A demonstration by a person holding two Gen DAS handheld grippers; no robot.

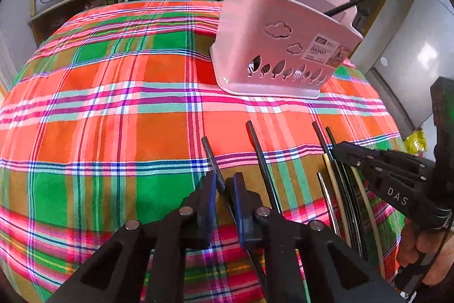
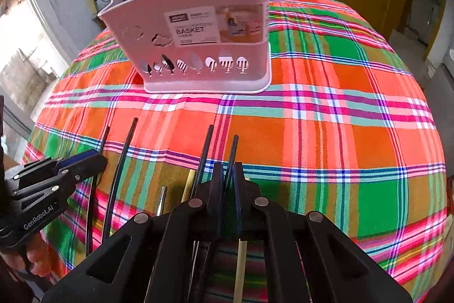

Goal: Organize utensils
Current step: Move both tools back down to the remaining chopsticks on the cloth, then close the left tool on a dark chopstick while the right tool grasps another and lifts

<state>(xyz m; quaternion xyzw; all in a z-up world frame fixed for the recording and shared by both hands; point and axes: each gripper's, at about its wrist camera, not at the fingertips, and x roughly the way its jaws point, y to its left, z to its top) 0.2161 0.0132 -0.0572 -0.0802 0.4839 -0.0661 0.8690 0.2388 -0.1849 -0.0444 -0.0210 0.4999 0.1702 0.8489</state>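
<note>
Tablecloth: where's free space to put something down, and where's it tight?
Bare cloth left of the pink basket and the left hand-held gripper, and right of the basket beyond the right hand-held gripper. Crowded: the near edge, where loose chopsticks lie between both grippers.

left hand-held gripper: black angular linkage arms, round silver pivot pins, blue-edged finger pads, white "GenRobot.AI" lettering
right hand-held gripper: same black build, silver pins, blue pads, white "DAS" lettering
</note>
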